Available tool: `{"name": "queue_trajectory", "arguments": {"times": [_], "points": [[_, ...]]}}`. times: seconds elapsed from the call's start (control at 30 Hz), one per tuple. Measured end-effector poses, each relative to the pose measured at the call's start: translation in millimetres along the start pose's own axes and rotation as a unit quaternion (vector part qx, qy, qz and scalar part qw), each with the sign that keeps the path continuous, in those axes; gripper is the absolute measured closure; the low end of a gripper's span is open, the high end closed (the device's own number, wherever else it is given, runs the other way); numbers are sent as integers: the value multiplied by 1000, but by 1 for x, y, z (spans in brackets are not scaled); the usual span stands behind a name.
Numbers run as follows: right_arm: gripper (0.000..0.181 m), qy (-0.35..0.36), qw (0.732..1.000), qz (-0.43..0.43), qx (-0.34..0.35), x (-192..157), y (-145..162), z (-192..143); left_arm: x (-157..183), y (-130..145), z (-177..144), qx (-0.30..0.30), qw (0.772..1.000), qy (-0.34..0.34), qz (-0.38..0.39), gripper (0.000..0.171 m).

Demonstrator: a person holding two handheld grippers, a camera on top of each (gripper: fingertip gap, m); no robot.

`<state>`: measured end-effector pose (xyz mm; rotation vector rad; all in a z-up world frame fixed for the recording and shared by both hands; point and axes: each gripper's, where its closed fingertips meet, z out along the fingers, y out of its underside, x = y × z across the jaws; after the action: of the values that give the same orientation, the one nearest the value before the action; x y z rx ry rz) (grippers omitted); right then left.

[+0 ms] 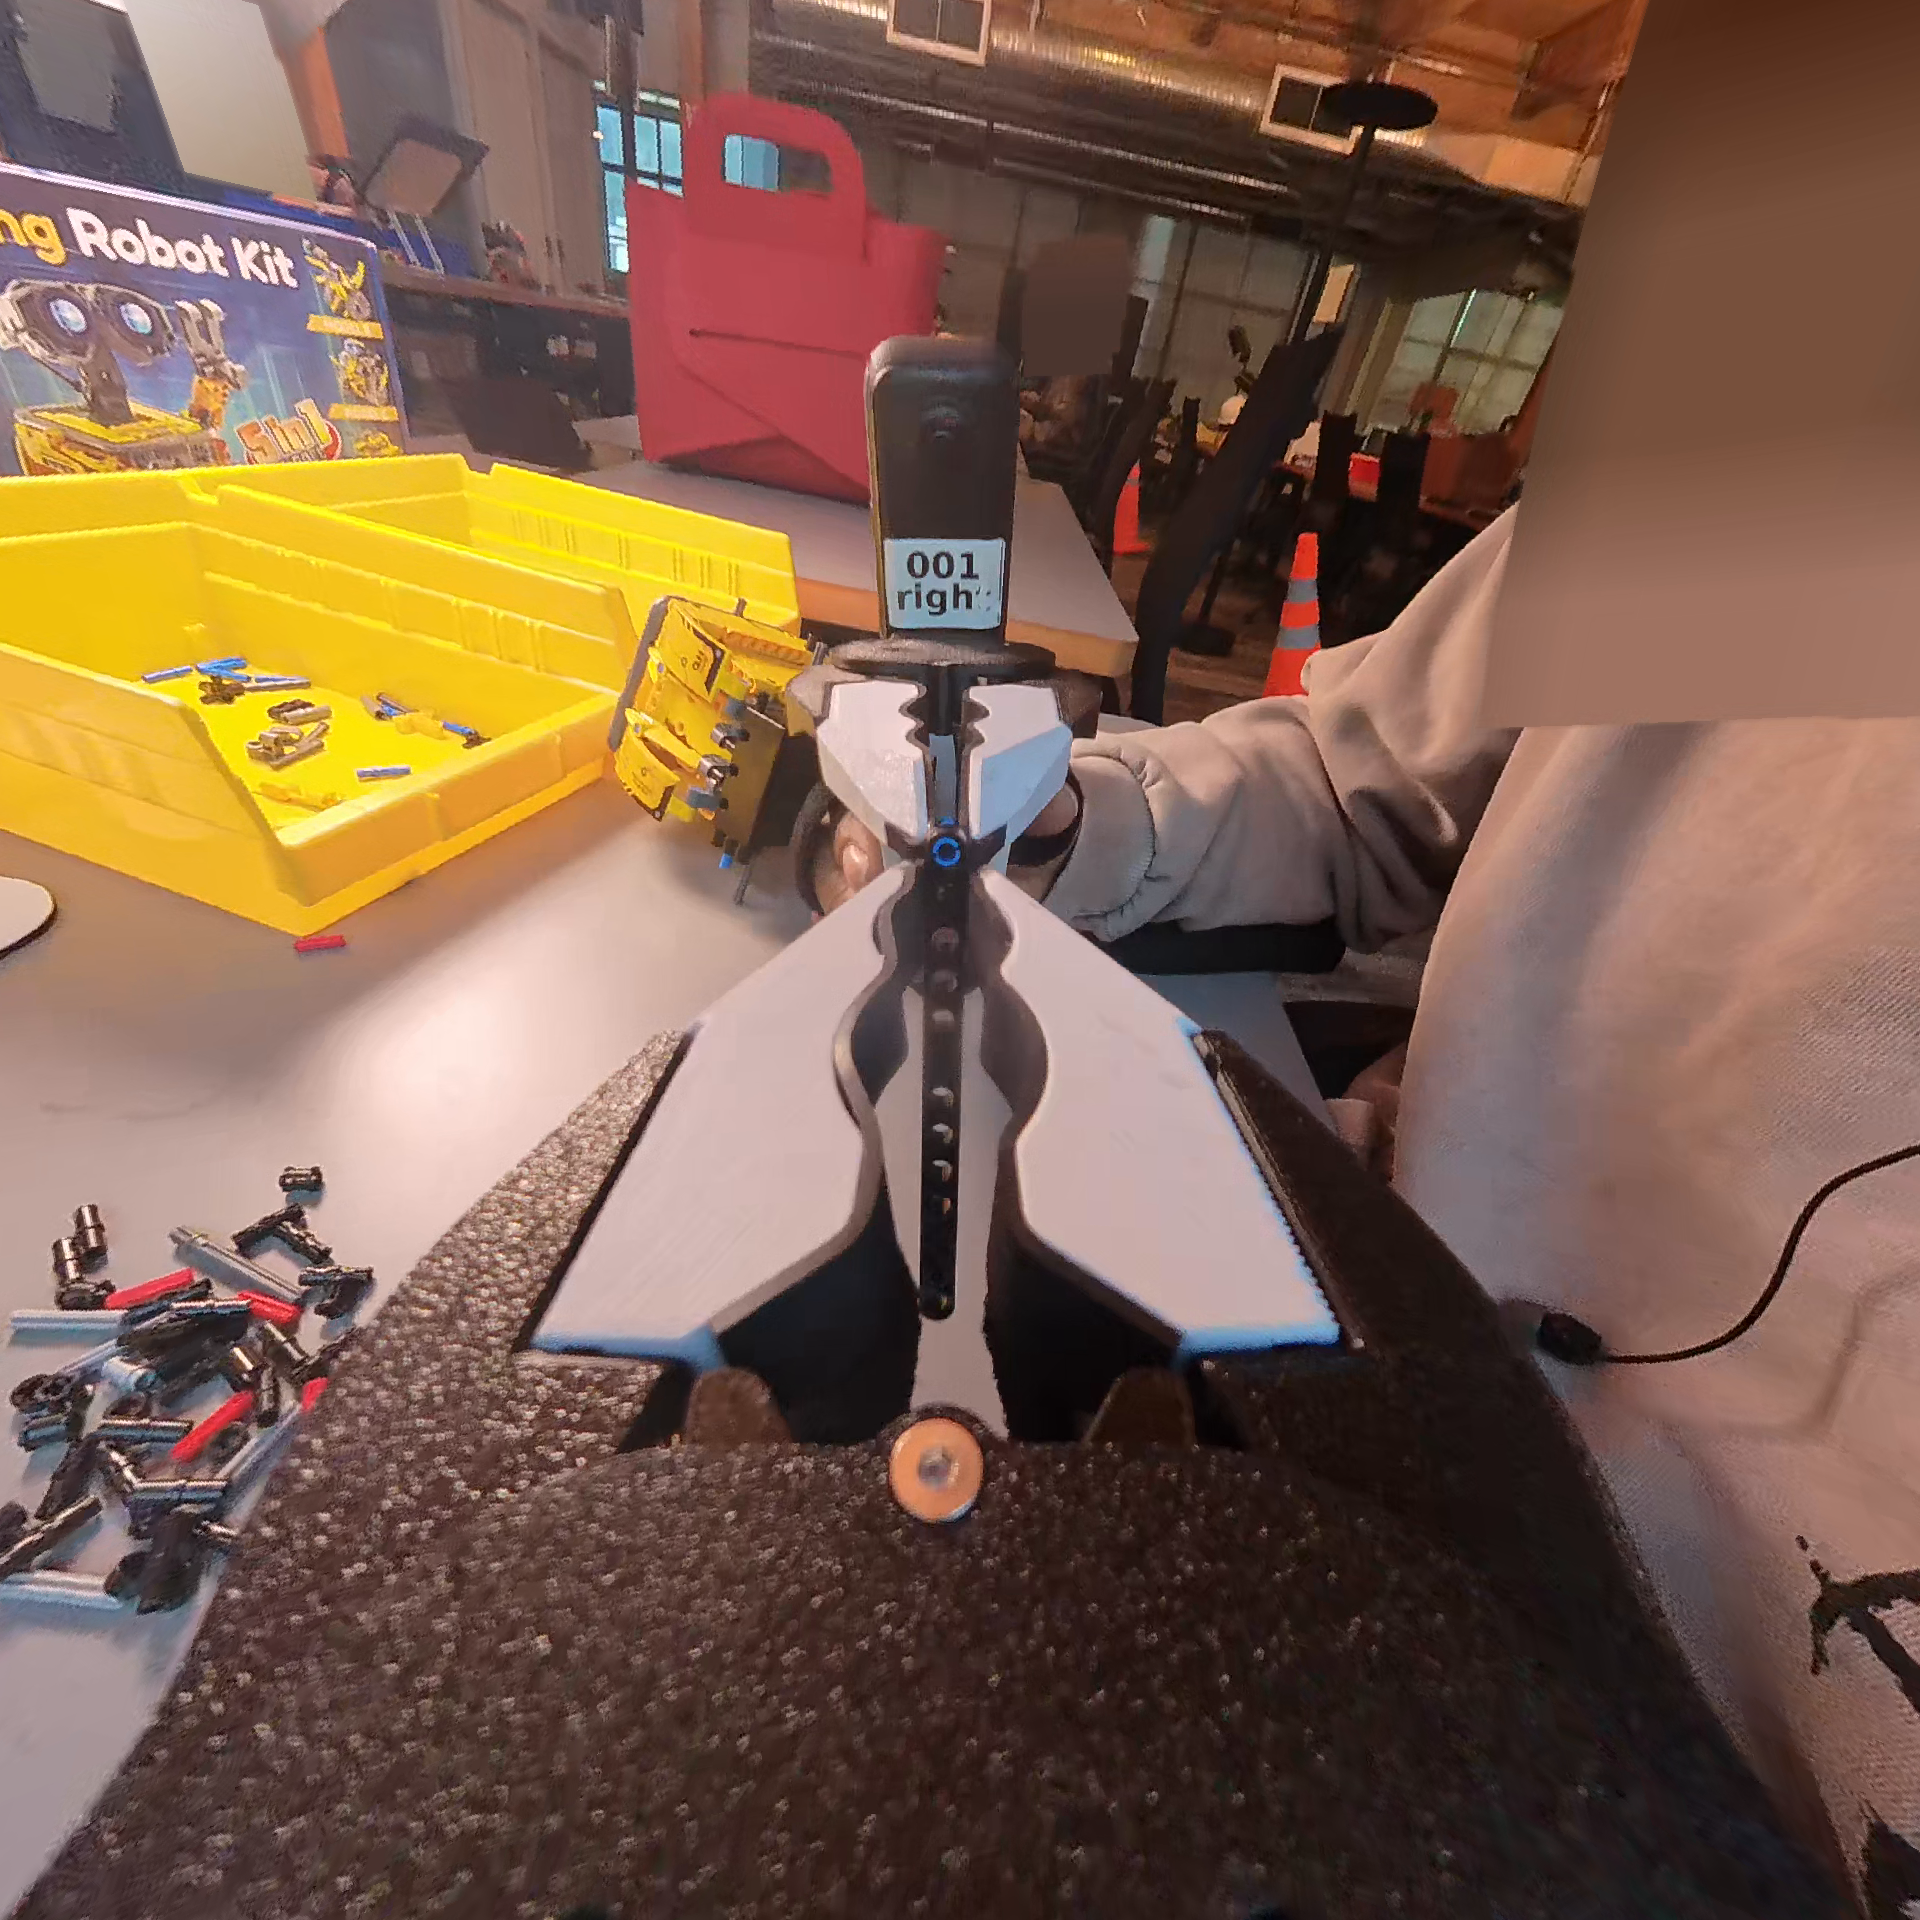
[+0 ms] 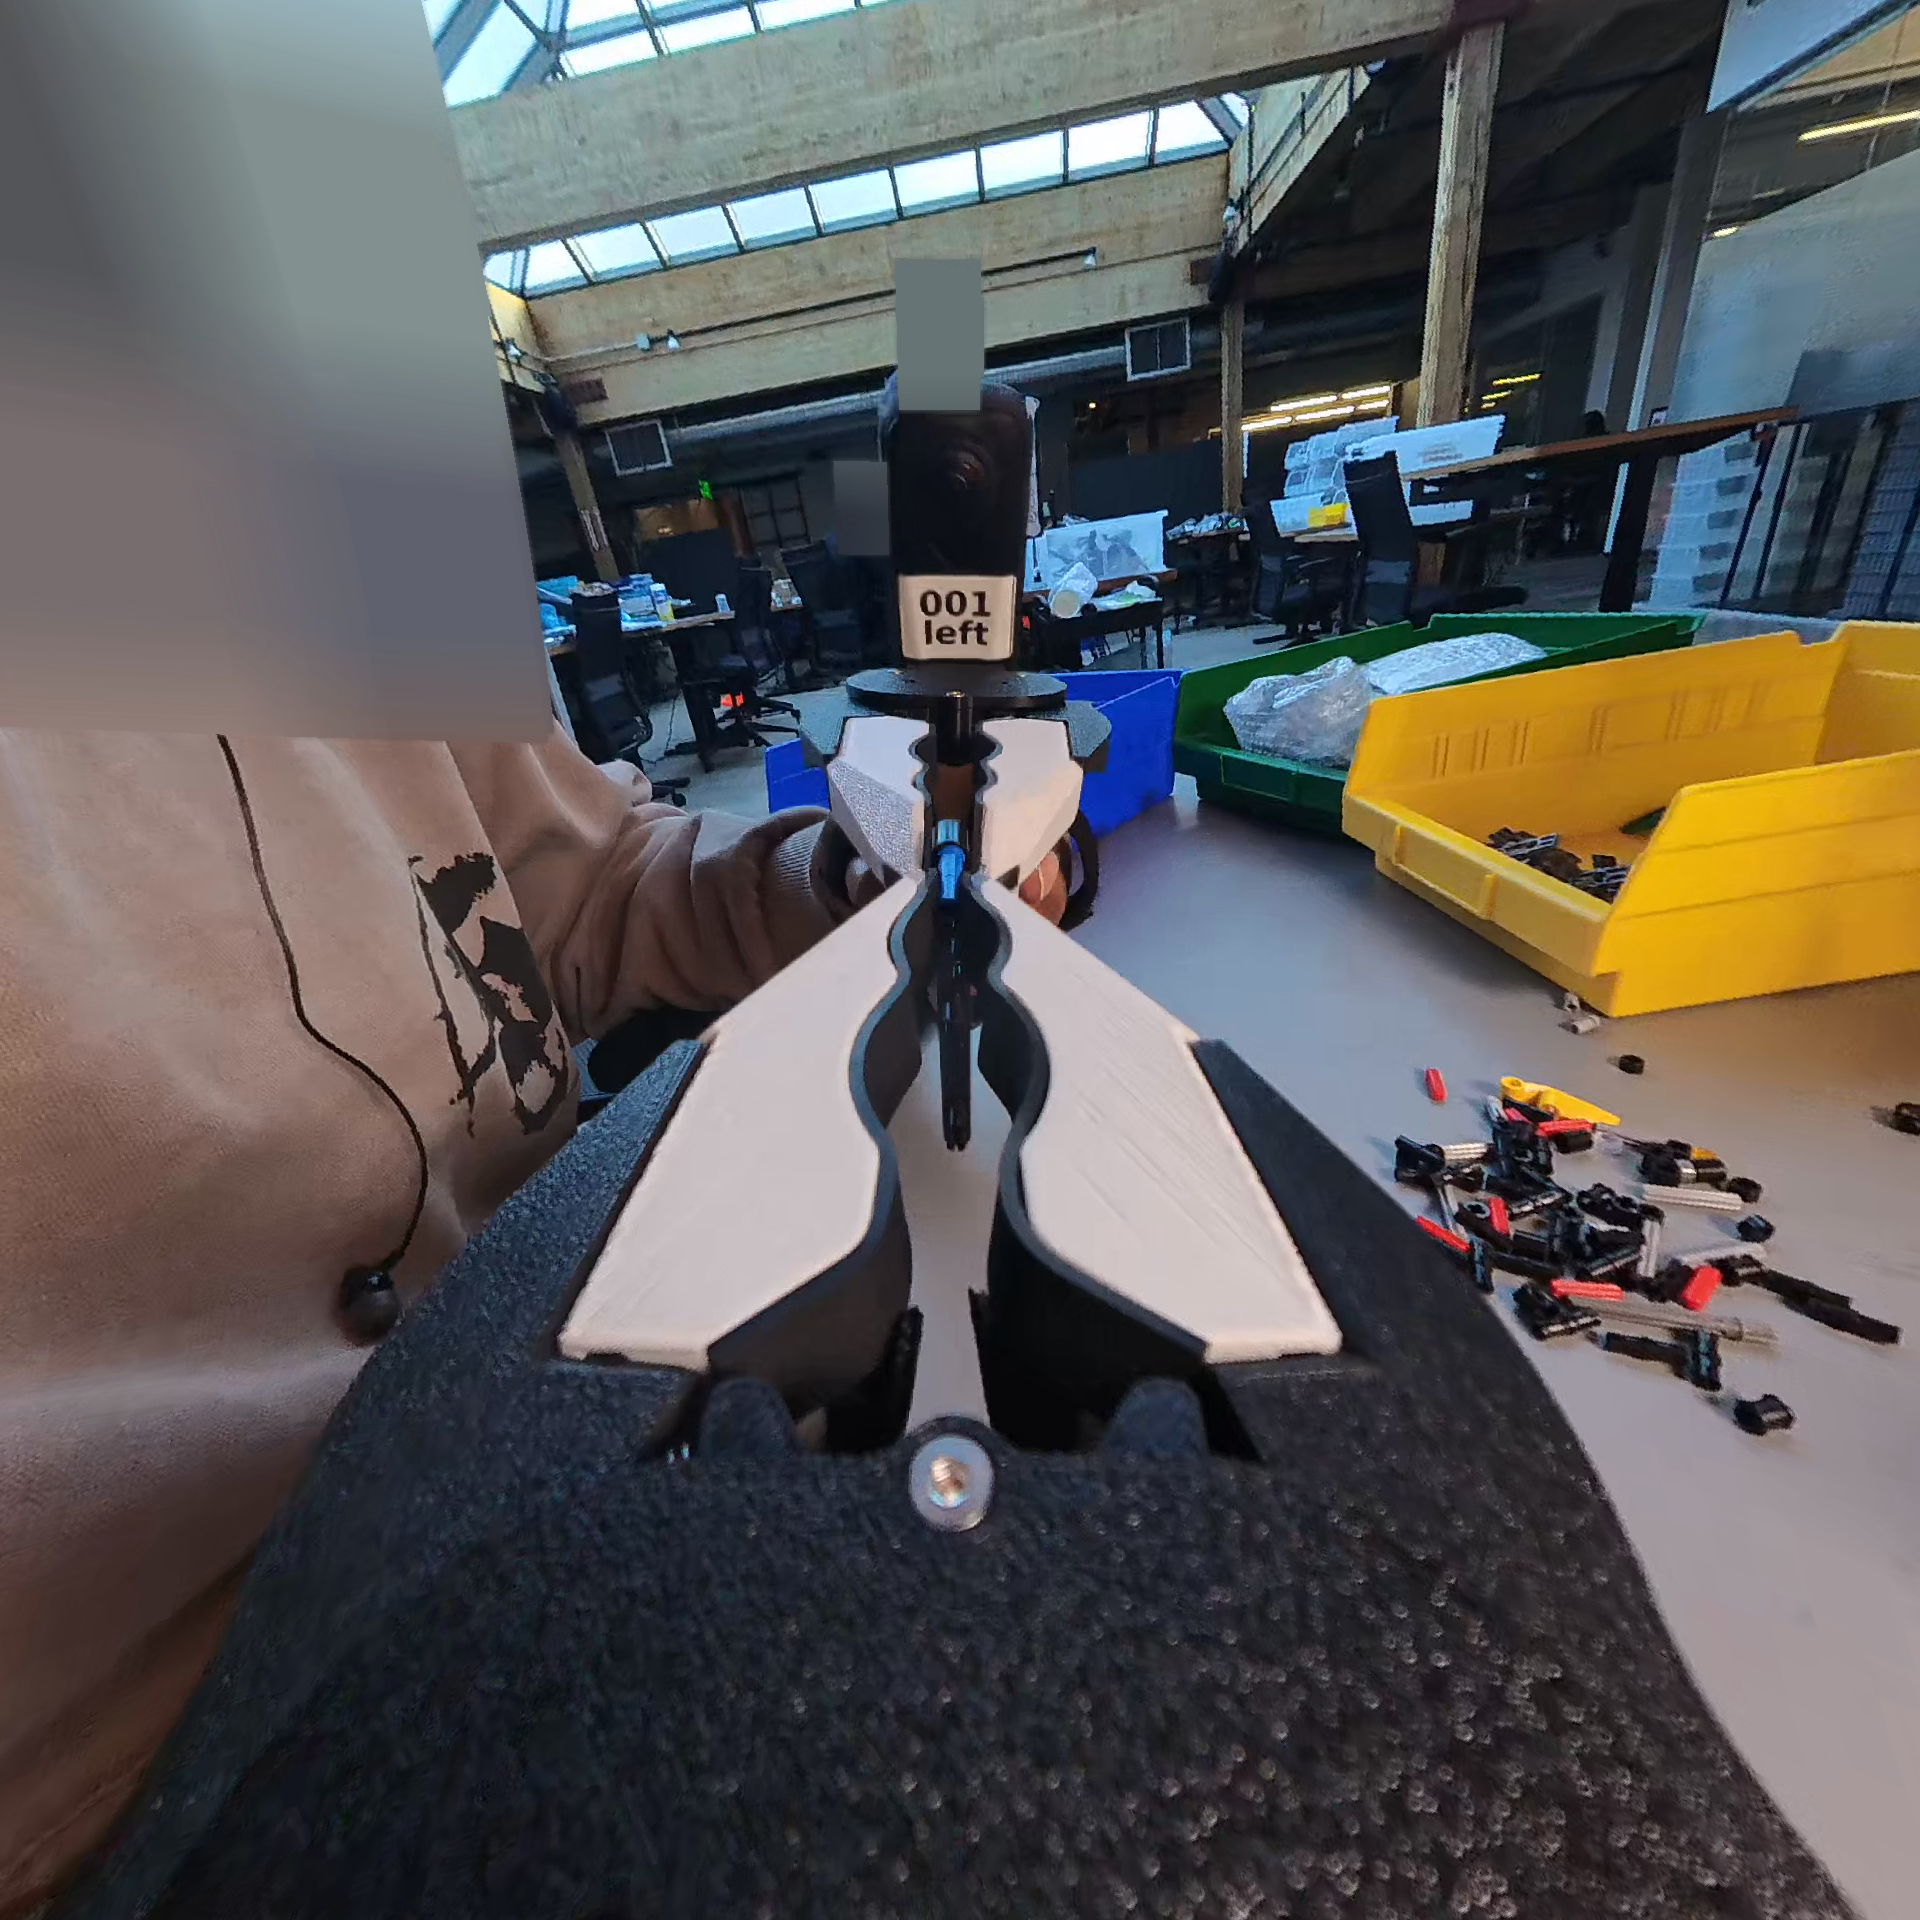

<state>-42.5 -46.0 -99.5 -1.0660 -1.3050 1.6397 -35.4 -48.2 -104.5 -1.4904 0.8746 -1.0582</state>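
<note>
Left gripper (image 1: 940, 883): closed on long black perforated plastic beam (image 1: 938, 1091), light, rigid. Right gripper (image 2: 951, 883): closed on short blue pin (image 2: 948, 868), small, slippery; grip shaft.

Beige hoodie (image 2: 156, 1039), black drawcord (image 2: 312, 1039)

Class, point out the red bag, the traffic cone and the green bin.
red bag (image 1: 764, 343): left wrist view, front panel.
traffic cone (image 1: 1299, 613): left wrist view, striped middle.
green bin (image 2: 1247, 774): right wrist view, front wall.
</note>
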Motion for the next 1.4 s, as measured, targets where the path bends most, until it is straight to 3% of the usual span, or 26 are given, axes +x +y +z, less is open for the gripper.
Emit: {"name": "queue_trajectory", "arguments": {"times": [0.27,0.3,0.37,0.4,0.5,0.6,0.67,0.77,0.87,1.0,1.17,1.27,1.4], "points": [[181,-11,999,20,25,-3,-5,3,3,-12,-6,22,1000,-5,9,165],[179,-14,999,22,26,-4,-5,3,0,-22,-15,53,999,-10,0,165],[181,20,996,53,71,16,-15,-25,-26,-77,-85,203,977,-56,-34,167],[181,40,995,59,68,23,-10,-34,-28,-85,-107,210,974,-83,-1,167],[180,70,997,22,-19,29,17,-1,-20,-66,-84,136,984,-104,42,165],[179,165,975,-37,-143,81,49,15,-42,-56,-83,138,983,-117,-24,165],[179,228,945,-43,-230,124,75,10,-58,-45,-87,135,979,-147,-35,165],[179,265,904,-81,-324,164,105,7,-69,-36,-88,161,973,-138,-97,165],[171,274,881,-109,-370,181,119,9,-77,-31,-88,188,963,-123,-147,165],[153,265,906,-104,-315,170,95,13,-77,-25,-83,199,958,-98,-181,165],[149,113,982,0,-152,95,36,29,-65,-23,-69,194,962,-57,-181,165],[162,47,995,42,-79,58,8,32,-50,-21,-57,189,966,-15,-178,165],[164,42,997,-1,-72,35,1,36,-34,-18,-41,177,967,23,-182,165]]}}
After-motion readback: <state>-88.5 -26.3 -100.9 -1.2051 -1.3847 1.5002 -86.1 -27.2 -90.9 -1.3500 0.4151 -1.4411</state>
